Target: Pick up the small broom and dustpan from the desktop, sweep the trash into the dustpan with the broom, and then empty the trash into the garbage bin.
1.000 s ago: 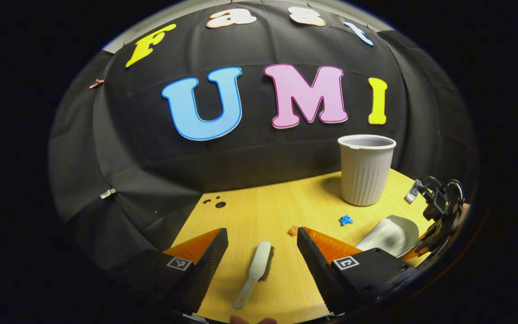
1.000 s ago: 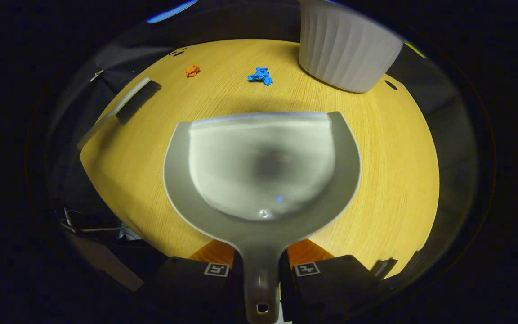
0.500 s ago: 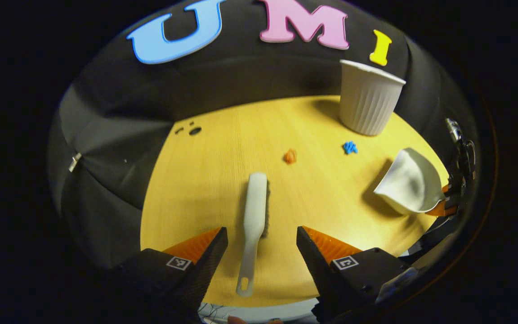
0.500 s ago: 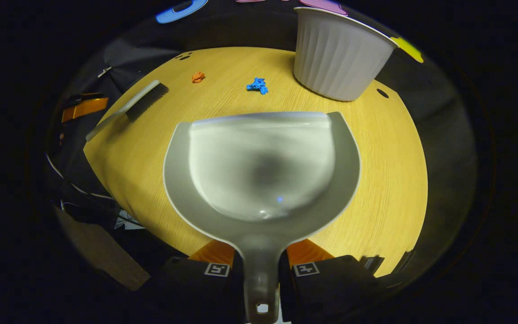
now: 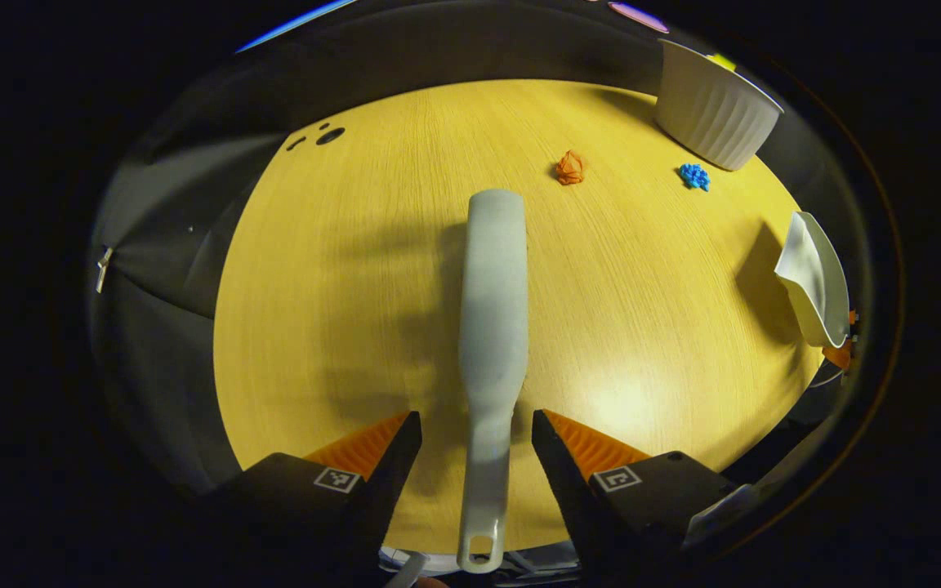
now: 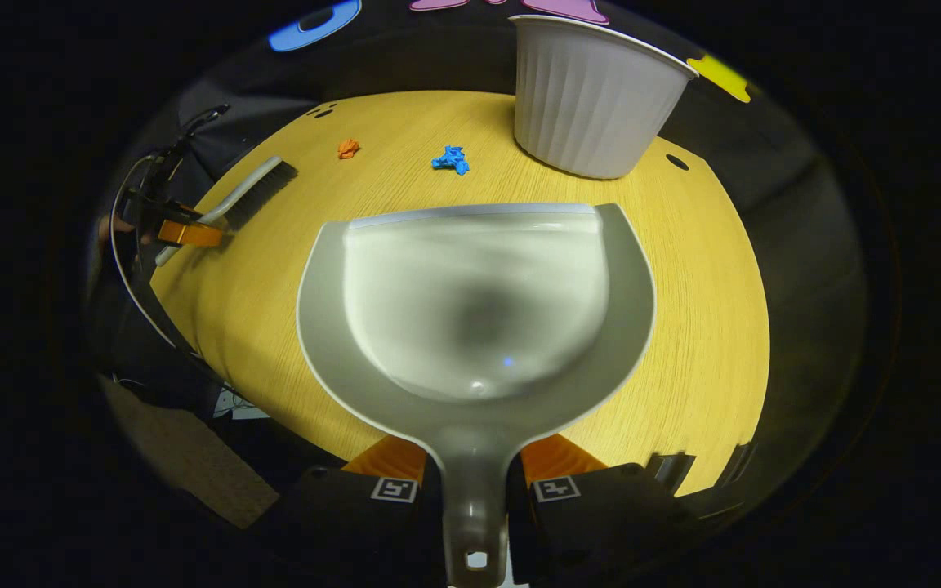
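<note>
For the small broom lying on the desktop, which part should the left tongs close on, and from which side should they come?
Grip the small broom on its narrow handle near the hanging-hole end, coming down from above at the desk's near edge. The handle lies flat, pointing back between the open left tongs, slim enough to fit the gap, while the bristle head points away toward the orange scrap.

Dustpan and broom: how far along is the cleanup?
Early. Done: right tongs grip the dustpan handle. In hand: left tongs open around the broom handle, not yet closed. Left: sweep the orange scrap and blue scrap, empty into the bin.
</note>
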A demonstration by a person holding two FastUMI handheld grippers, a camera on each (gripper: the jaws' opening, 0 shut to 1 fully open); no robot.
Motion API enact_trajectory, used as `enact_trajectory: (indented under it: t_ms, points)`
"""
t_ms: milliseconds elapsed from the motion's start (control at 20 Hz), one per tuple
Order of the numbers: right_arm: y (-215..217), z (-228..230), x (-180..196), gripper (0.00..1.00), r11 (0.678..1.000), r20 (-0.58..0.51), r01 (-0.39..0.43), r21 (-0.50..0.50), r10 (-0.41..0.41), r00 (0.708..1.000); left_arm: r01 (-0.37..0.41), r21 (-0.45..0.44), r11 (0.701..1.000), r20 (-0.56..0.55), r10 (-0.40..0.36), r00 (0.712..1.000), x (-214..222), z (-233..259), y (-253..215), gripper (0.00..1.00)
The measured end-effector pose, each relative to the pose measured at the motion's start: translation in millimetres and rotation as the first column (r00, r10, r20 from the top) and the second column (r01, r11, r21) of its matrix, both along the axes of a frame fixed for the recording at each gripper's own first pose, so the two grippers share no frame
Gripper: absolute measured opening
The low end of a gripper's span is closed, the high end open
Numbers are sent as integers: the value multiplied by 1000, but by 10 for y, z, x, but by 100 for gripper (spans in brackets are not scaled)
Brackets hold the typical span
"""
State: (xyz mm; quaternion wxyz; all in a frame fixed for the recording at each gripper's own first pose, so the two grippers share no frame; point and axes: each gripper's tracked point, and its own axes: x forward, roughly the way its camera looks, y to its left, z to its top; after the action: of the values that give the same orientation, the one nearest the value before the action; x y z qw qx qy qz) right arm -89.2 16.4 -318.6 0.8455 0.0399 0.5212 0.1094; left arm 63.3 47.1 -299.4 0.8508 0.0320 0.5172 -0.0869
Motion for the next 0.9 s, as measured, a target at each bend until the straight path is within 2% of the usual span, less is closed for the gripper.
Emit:
enact_trajectory:
  t_ms: [150, 200, 250, 350, 400, 450, 500, 550, 650, 900]
  points:
    - [-15, 0, -14, 36, 1000, -5, 1, -3, -1, 1000, 14, 6, 1000, -5, -14, 1000, 52, -52, -27, 80]
    - [-9, -1, -11, 41, 1000, -7, -1, 0, 1, 1000, 19, 13, 1000, -5, -19, 1000, 79, -63, -37, 70]
    - [-1, 3, -12, 36, 1000, -10, -4, 2, 4, 1000, 24, 17, 1000, -6, -24, 1000, 97, -70, -39, 65]
    - [26, 14, -3, 36, 1000, -17, -18, 7, 18, 1000, 31, 26, 999, -7, -31, 999, 134, -84, -51, 54]
    - [35, 27, 1, 36, 1000, -21, -29, 6, 29, 999, 35, 35, 999, -4, -34, 999, 149, -78, -52, 36]
    - [41, 26, 6, 36, 999, -25, -43, 2, 44, 999, 37, 48, 998, -4, -37, 999, 149, -74, -46, 31]
    - [46, 37, 32, 36, 998, -30, -60, -4, 60, 998, 35, 56, 998, -12, -34, 999, 159, -84, -35, 29]
    - [49, 53, 42, 41, 997, -37, -78, -11, 78, 996, 37, 58, 998, -10, -37, 999, 180, -58, -40, 29]
    - [51, 86, 87, 36, 992, -64, -122, -24, 120, 991, 53, 102, 993, 19, -55, 998, 309, 9, -15, 25]
    - [82, 147, 265, 36, 977, -161, -213, -15, 208, 965, 96, 156, 983, 89, -110, 990, 885, 313, -181, 24]
